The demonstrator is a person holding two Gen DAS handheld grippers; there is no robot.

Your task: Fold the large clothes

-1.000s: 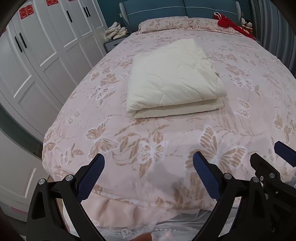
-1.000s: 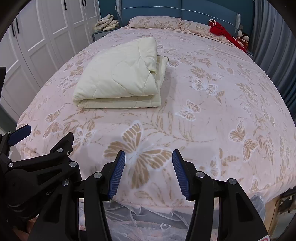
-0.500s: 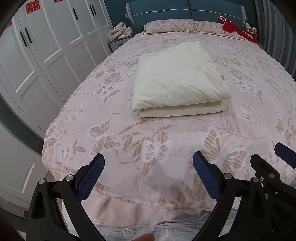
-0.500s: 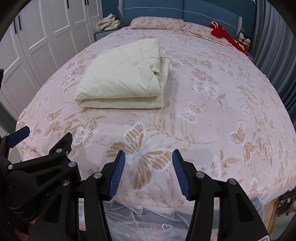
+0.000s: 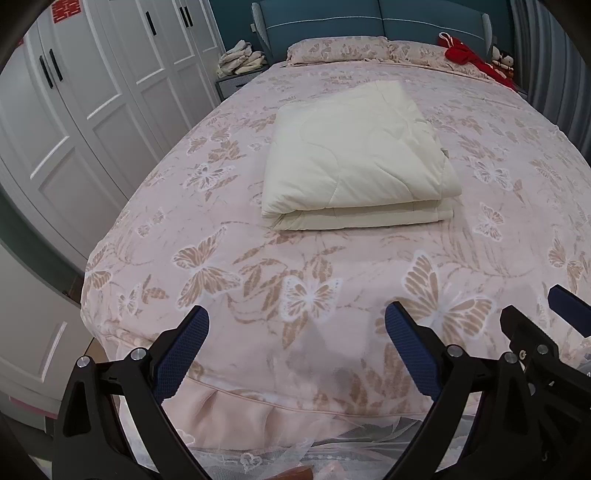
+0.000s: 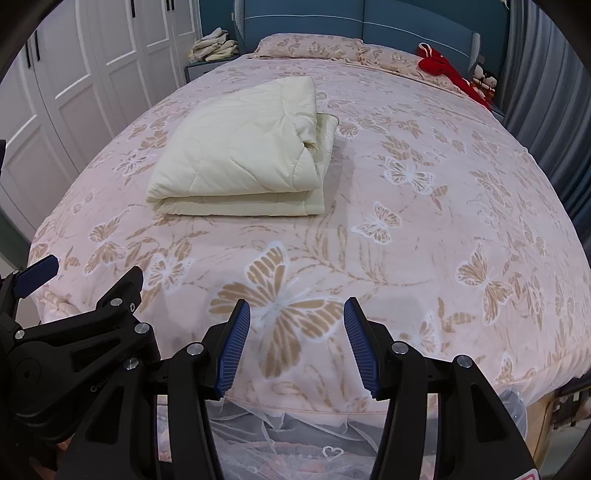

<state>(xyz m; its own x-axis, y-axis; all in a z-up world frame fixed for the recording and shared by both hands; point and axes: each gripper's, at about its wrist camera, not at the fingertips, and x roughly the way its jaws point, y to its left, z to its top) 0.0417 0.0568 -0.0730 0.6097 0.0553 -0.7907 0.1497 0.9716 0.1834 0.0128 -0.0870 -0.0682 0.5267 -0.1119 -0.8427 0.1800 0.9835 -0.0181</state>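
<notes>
Here the cream quilted comforter [image 5: 354, 155], folded into a thick rectangle of several layers, lies on the wide bed with the pink butterfly-print cover [image 5: 314, 291], toward the bed's left half and well short of the matching pink pillows [image 6: 310, 46] at the teal padded headboard [image 5: 369, 18]. Its rounded fold faces the foot of the bed, and in the right wrist view the layered open edges show on its right side [image 6: 321, 147]. The left tongs [image 5: 297, 338] hang above the foot edge of the bed with their blue-padded fingers spread wide and nothing between them, well apart from the comforter. The right tongs [image 6: 297, 343] sit just beside them to the right, likewise released, their ribbed blue pads parted over a large tan butterfly and gripping nothing. Each pair shows at the edge of the other's view. A sheer white lace skirt [image 6: 295, 435] drapes below the bed's edge. White panelled wardrobe doors [image 5: 92, 92] line the left wall, a small pile of pale cloth [image 5: 242, 57] rests on a grey-blue nightstand [image 5: 236, 83], and a red fabric item [image 6: 443, 70] lies near the far right corner.
</notes>
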